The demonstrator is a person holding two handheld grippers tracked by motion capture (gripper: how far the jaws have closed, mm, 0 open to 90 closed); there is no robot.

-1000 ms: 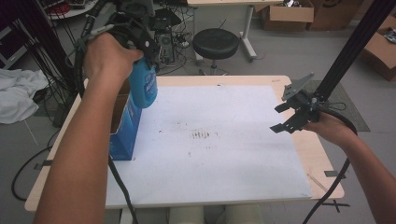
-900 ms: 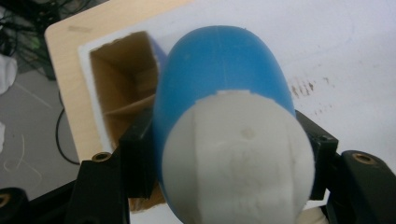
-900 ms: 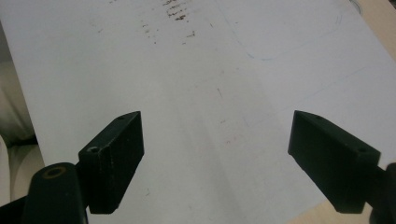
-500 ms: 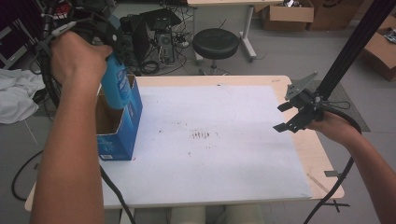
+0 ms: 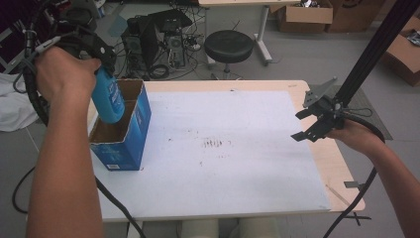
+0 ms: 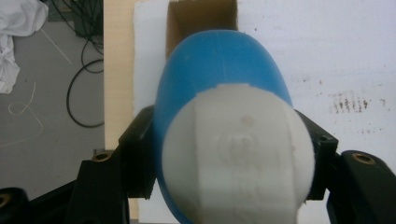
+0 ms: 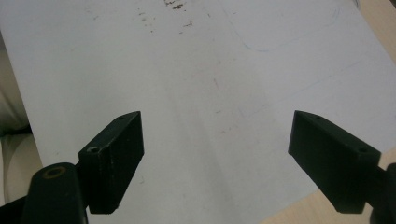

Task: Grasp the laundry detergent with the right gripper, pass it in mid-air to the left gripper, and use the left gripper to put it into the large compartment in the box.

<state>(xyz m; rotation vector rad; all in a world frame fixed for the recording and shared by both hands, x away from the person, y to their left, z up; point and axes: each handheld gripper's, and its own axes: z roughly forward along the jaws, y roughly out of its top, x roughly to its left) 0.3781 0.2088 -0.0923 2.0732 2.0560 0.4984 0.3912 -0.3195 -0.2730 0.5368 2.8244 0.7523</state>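
While gripped high over the box: blue bottle (image 5: 108, 98), white cap (image 6: 238, 154) toward the left gripper camera, body pointing down at the open carton.
Left tongs (image 6: 229, 158): clenched on the blue bottle, one black jaw pressed to each side just below the cap; seen in the high view at upper left, wrapped by the left hand (image 5: 62, 74).
Blue box (image 5: 121, 130): cardboard, top open, brown inside, standing upright near the left edge of the white sheet (image 5: 223, 148); bottle's lower end hanging just above or into its opening, cannot tell which.
Right tongs (image 7: 217, 161): released, jaws spread wide apart, nothing between them, hovering over the white sheet near its right edge.
Right hand (image 5: 354, 136): out at the right side of the surface (image 5: 341, 171), well apart from box and bottle.
White sheet: covering most of the wooden surface, dark smudges (image 5: 215, 145) near the middle.
Beyond the far edge: black stool (image 5: 230, 45) and a tangle of cables on the floor.
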